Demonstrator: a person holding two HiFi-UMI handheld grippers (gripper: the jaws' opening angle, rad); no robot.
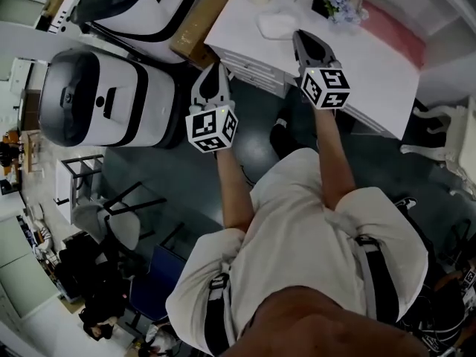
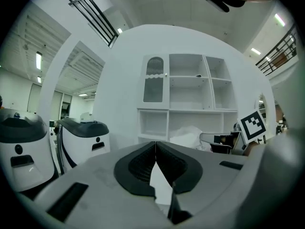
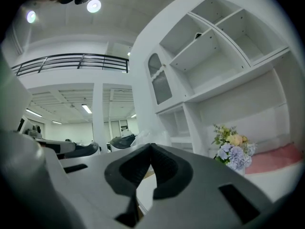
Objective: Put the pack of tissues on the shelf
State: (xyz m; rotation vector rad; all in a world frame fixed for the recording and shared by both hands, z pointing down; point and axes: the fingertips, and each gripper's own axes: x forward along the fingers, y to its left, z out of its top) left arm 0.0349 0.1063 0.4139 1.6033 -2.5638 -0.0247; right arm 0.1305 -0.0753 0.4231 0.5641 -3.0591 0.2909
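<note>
The pack of tissues (image 1: pixel 277 24) is a white, crinkled packet lying on the white counter (image 1: pixel 372 73) in the head view. In the left gripper view the pack (image 2: pixel 188 136) rests under the white shelf unit (image 2: pixel 190 94), whose compartments look bare. My right gripper (image 1: pixel 300 36) hovers at the counter's edge just right of the pack, jaws shut on nothing. My left gripper (image 1: pixel 216 67) is lower and to the left, off the counter, also shut and empty. Both sets of jaw tips (image 2: pixel 156 144) (image 3: pixel 151 147) meet in their own views.
A vase of flowers (image 1: pixel 342 2) (image 3: pixel 231 149) and a pink cloth (image 1: pixel 394 28) sit on the counter to the right. A cardboard box (image 1: pixel 202 21) leans at its left end. Two large white pod machines (image 1: pixel 104 99) stand left; a chair (image 1: pixel 119 214) is behind.
</note>
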